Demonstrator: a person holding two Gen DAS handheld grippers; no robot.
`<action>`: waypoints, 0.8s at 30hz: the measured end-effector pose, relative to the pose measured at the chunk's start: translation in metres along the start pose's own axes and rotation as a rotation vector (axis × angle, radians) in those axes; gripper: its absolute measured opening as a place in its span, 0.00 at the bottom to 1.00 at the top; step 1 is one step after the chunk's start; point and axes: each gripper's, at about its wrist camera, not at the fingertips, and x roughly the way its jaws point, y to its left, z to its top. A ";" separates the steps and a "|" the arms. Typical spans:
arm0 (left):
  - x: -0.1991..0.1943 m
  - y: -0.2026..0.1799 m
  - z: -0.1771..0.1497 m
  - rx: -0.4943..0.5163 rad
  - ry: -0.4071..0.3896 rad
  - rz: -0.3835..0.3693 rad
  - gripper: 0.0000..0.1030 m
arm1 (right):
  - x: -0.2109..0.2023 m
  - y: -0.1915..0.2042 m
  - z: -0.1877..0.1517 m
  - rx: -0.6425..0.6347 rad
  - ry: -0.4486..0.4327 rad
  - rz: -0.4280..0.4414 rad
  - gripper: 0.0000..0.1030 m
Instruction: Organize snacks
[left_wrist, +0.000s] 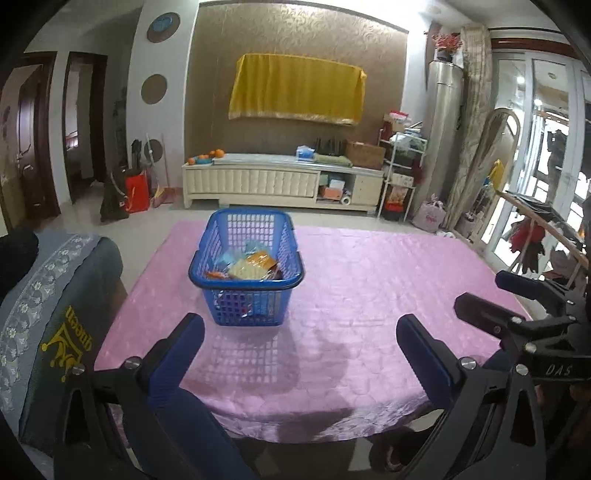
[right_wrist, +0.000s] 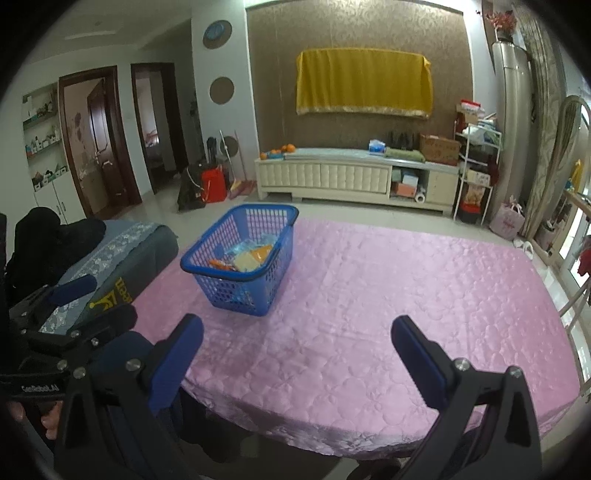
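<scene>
snacks (left_wrist: 251, 266) packed in blue basket (left_wrist: 207, 275), frame centre, on pink table (left_wrist: 369, 295) | left gripper (left_wrist: 300, 334) spread wide, empty | right gripper (right_wrist: 297, 336) likewise, held back | likely sorted

A blue basket (left_wrist: 245, 269) holding snack packets (left_wrist: 251, 266) is sitting on the pink counter (left_wrist: 369, 288). The left claw (left_wrist: 300, 332) is hovering wide apart before it.

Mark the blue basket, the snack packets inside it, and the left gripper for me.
blue basket (left_wrist: 246, 285): left wrist view, near rim.
snack packets (left_wrist: 248, 267): left wrist view, pale yellow packet.
left gripper (left_wrist: 300, 341): left wrist view, midway between open fingertips.
</scene>
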 end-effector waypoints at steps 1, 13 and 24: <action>-0.002 -0.002 0.000 0.006 -0.004 -0.003 1.00 | -0.002 0.001 0.000 0.000 -0.003 0.000 1.00; -0.002 -0.003 0.001 0.011 -0.022 0.005 1.00 | -0.014 0.002 -0.006 0.019 -0.006 0.014 1.00; -0.006 -0.004 -0.002 0.004 -0.013 -0.005 1.00 | -0.017 0.006 -0.009 0.029 -0.003 0.019 1.00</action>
